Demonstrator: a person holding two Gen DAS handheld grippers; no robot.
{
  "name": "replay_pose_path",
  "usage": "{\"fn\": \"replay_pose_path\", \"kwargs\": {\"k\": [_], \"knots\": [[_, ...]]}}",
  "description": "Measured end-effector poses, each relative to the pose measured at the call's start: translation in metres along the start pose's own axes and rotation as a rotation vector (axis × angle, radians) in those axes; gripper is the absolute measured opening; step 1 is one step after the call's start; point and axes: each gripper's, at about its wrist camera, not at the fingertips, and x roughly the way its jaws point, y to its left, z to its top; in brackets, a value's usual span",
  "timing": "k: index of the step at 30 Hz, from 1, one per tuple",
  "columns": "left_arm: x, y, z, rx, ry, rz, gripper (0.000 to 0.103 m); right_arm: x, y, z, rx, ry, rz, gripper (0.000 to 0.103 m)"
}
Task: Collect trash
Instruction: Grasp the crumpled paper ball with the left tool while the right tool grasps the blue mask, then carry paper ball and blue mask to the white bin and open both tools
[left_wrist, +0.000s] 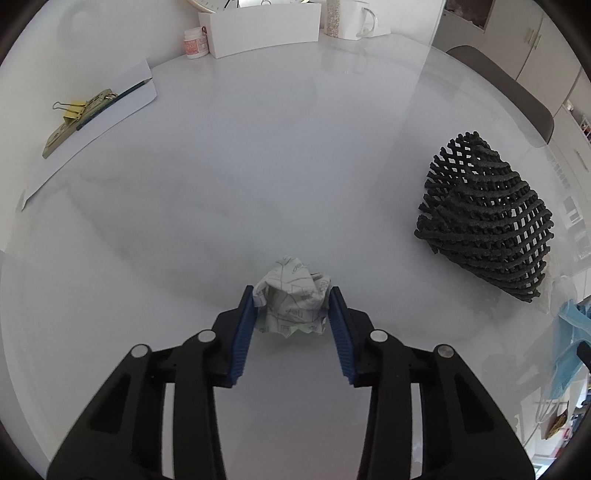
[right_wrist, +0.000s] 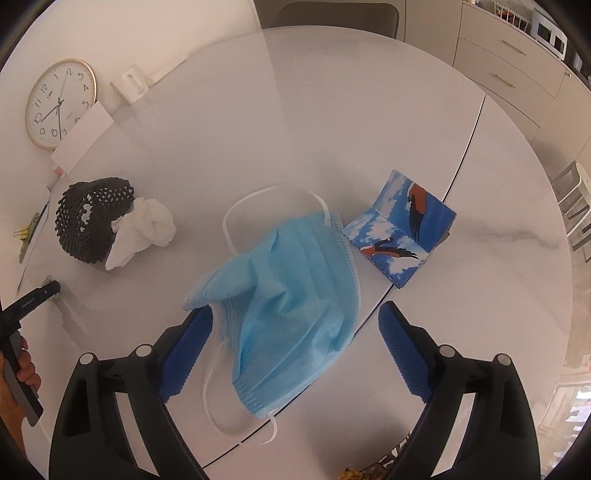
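Left claw (left_wrist: 291, 306) closed on crumpled paper (left_wrist: 293, 301) resting on counter (left_wrist: 258, 166). Right claw (right_wrist: 295, 325) wide open, straddling blue mask (right_wrist: 291, 291); mask lying flat, long axis running toward claw.

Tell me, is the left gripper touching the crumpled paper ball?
Touching. In the left wrist view, both blue pads of the left gripper press against the sides of the paper ball, with no gap showing on either side.
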Motion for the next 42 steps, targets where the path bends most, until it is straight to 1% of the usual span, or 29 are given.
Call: {"fn": "replay_pose_path", "kwargs": {"k": [2,4,5,7,10,11,15,20,25,29,34,38,42], "knots": [[-0.002,-0.001,-0.001,0.007,-0.010,0.004,0.037,0.003,0.001,0.001,-0.001,0.005,0.001,0.080],[-0.005,-0.002,-0.001,0.014,-0.014,0.004,0.036,0.006,0.002,0.002,-0.008,0.015,0.006,0.067],[-0.007,-0.004,-0.002,0.018,-0.016,0.001,0.036,0.008,0.002,0.003,-0.015,0.022,0.001,0.062],[-0.012,-0.007,-0.005,0.028,-0.018,-0.005,0.035,0.009,0.003,0.004,-0.025,0.032,0.001,0.038],[-0.024,-0.014,-0.008,0.051,-0.035,-0.012,0.035,0.005,0.005,0.005,-0.022,0.032,0.030,0.024],[-0.029,-0.016,-0.010,0.055,-0.040,-0.020,0.035,0.003,0.005,0.005,-0.029,0.028,0.035,0.022],[-0.056,-0.029,-0.017,0.080,-0.063,-0.059,0.035,-0.014,0.009,0.001,-0.040,0.008,0.084,0.020],[-0.099,-0.063,-0.035,0.162,-0.102,-0.119,0.035,-0.053,0.004,-0.013,-0.043,-0.041,0.149,0.020],[-0.133,-0.108,-0.060,0.241,-0.086,-0.238,0.035,-0.104,-0.012,-0.039,-0.048,-0.094,0.176,0.020],[-0.158,-0.158,-0.094,0.342,-0.066,-0.326,0.035,-0.143,-0.036,-0.073,-0.052,-0.122,0.156,0.020],[-0.187,-0.224,-0.146,0.479,-0.020,-0.440,0.035,-0.182,-0.076,-0.128,-0.040,-0.131,0.086,0.020],[-0.209,-0.277,-0.194,0.623,-0.006,-0.491,0.035,-0.202,-0.115,-0.176,0.013,-0.119,0.028,0.020],[-0.221,-0.322,-0.244,0.759,0.045,-0.548,0.035,-0.213,-0.150,-0.218,0.091,-0.105,-0.007,0.020]]}}
